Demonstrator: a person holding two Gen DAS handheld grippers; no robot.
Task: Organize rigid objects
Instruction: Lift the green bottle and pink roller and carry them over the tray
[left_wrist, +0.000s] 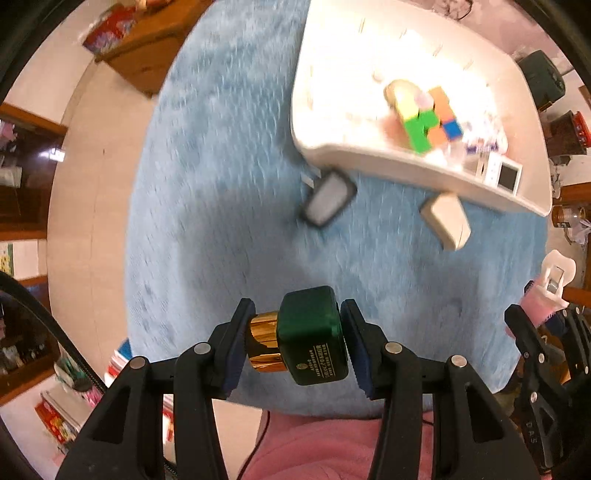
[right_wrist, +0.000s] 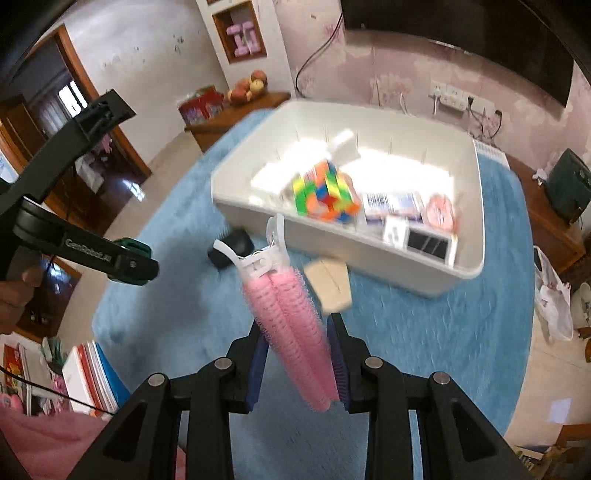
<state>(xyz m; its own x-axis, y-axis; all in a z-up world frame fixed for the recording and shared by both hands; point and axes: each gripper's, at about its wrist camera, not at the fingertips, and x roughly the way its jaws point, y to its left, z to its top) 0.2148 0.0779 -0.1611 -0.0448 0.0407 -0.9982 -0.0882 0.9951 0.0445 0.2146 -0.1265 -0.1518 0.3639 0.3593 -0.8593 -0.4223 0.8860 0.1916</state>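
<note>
My left gripper (left_wrist: 295, 334) is shut on a dark green bottle with a gold cap (left_wrist: 308, 336), held sideways above the blue rug. My right gripper (right_wrist: 297, 350) is shut on a pink hair-roller clip with a white clasp (right_wrist: 286, 317); the same clip (left_wrist: 543, 295) shows at the right edge of the left wrist view. A white bin (right_wrist: 465, 266) stands on the rug ahead, holding a colourful cube puzzle (right_wrist: 325, 192), boxes and a small white device (right_wrist: 428, 242). On the rug before the bin lie a dark mouse-like object (left_wrist: 327, 197) and a beige block (left_wrist: 447, 221).
The blue rug (left_wrist: 221, 184) covers a round surface. A wooden side table with a red box (left_wrist: 110, 29) and fruit (right_wrist: 247, 86) stands beyond. Books (right_wrist: 92, 376) lie at lower left. A hand (right_wrist: 14, 291) holds the left gripper's handle. Power sockets line the far wall.
</note>
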